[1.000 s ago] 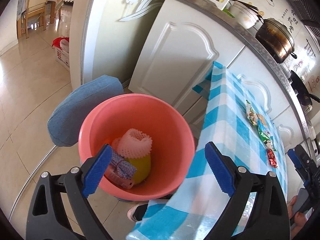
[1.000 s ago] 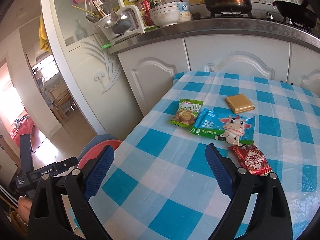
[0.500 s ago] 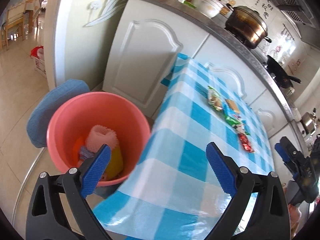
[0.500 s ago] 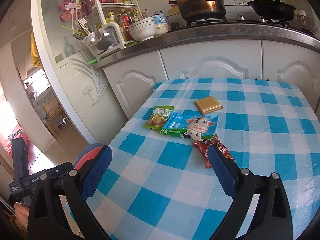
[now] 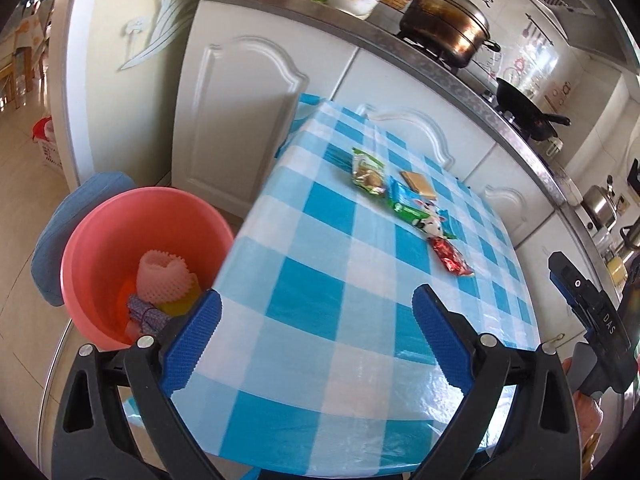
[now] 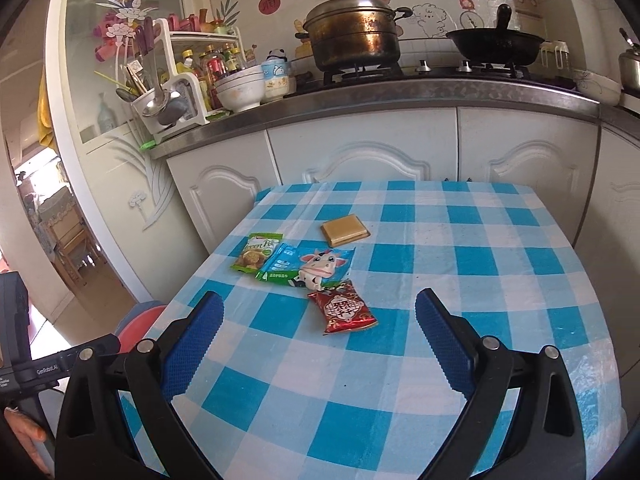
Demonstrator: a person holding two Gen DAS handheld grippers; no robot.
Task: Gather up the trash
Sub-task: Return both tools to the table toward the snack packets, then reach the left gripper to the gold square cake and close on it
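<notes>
Since a second ago we swung our left gripper [image 5: 316, 336] from the pink bucket [image 5: 96, 240] toward the table [image 5: 320, 380], jaws wide, empty. From the right, our right gripper [image 6: 318, 340] gaped empty near the red wrapper [image 6: 344, 308], lying flat, pointing away, ready to grab.

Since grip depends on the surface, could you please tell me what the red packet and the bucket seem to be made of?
Red packet: likely thin plastic or foil film; it is glossy and crinkled with crimped ends. Bucket: apparently moulded plastic, with smooth, matte, uniformly pink walls.
</notes>
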